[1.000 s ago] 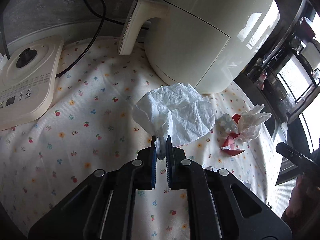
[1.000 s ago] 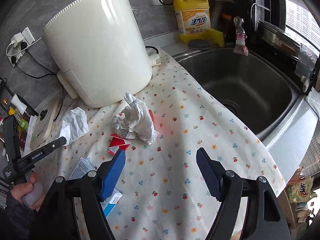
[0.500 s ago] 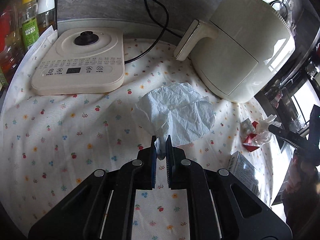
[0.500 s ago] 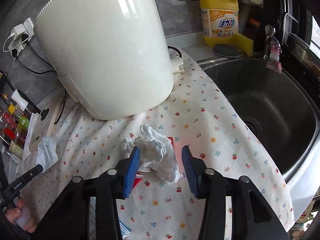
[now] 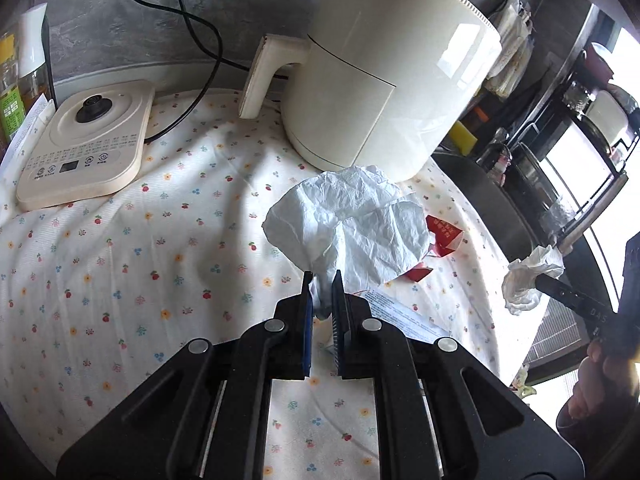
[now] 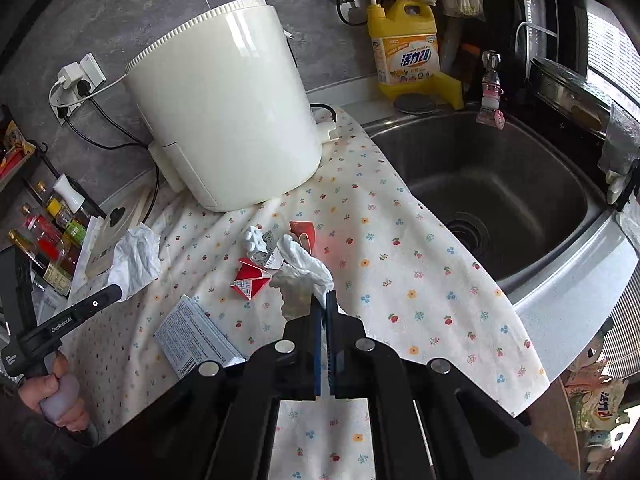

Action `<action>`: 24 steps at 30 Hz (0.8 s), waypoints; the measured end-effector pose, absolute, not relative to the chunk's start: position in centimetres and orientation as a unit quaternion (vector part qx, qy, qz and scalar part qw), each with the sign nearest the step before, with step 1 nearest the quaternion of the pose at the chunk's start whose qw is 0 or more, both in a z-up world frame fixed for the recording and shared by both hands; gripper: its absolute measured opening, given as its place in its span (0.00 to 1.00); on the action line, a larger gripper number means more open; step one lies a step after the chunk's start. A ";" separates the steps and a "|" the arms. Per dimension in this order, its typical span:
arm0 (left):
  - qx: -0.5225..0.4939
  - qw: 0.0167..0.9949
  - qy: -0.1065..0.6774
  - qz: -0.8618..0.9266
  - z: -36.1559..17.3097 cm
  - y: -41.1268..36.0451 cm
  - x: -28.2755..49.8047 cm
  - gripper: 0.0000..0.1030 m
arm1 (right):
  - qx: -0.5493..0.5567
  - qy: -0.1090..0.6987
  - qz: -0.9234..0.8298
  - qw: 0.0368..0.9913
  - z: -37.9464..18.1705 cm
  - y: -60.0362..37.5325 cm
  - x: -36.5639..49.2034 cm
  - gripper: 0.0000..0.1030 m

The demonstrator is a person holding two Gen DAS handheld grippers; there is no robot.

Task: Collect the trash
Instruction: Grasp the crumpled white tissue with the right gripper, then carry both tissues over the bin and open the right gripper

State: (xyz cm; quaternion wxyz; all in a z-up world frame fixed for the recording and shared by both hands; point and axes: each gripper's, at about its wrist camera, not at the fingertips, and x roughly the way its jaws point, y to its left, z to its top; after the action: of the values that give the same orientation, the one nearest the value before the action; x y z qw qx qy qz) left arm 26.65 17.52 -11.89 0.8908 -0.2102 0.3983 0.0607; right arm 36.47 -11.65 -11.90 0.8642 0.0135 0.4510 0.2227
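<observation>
Setting: we see a kitchen counter under a white floral cloth [image 5: 120, 264], with a grey wall behind.

Left wrist view
- Left gripper [image 5: 321, 292]: at lower centre we see its jaws closed on a corner of a crumpled white tissue [image 5: 352, 224], which spreads above the fingertips at mid frame.
- Background: a cream air fryer [image 5: 384, 80] fills the upper centre; a cream kettle base [image 5: 84, 144] lies at the left with a black cord [image 5: 192, 40] running up the wall.
- Other litter: a red wrapper [image 5: 444, 236] lies right of the tissue, partly under its edge; a printed leaflet [image 5: 396, 316] shows just right of the gripper.
- Right edge: we see the other gripper's dark finger with a white tissue wad [image 5: 528, 280] on its tip.

Right wrist view
- Right gripper [image 6: 323, 300]: at lower centre we see its jaws shut tight on that wad [image 6: 304, 272], which stands above the fingertips.
- Litter on the cloth: a red wrapper piece [image 6: 250, 278] lies left of the wad, a white blister pack [image 6: 254, 242] above it, another red piece [image 6: 304, 232] upper right of the wad, and a small printed box [image 6: 196, 336] at lower left.
- Left side: the left gripper [image 6: 114, 292] holds the first tissue [image 6: 136, 256]; a hand [image 6: 56, 392] grips its handle at the lower left.
- Right half: a steel sink [image 6: 500, 184] is there, with a yellow detergent bottle [image 6: 404, 48] at the top behind it.
</observation>
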 end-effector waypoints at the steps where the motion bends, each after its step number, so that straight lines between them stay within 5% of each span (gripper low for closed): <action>1: -0.206 0.891 0.400 0.052 -11.8 16.4 26.8 0.08 | 0.018 0.450 0.215 0.866 -11.7 -12.9 35.8 0.03; 24: -0.098 0.873 0.456 -0.145 -12.9 -11.4 26.5 0.08 | 0.122 0.464 0.030 0.877 -14.2 -39.3 21.6 0.03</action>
State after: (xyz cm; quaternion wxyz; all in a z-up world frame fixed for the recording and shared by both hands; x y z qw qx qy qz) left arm 26.46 -11.40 -12.87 0.8726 -0.0982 0.4557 -0.1454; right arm 21.56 -39.25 -14.20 0.8767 0.1218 0.4643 0.0302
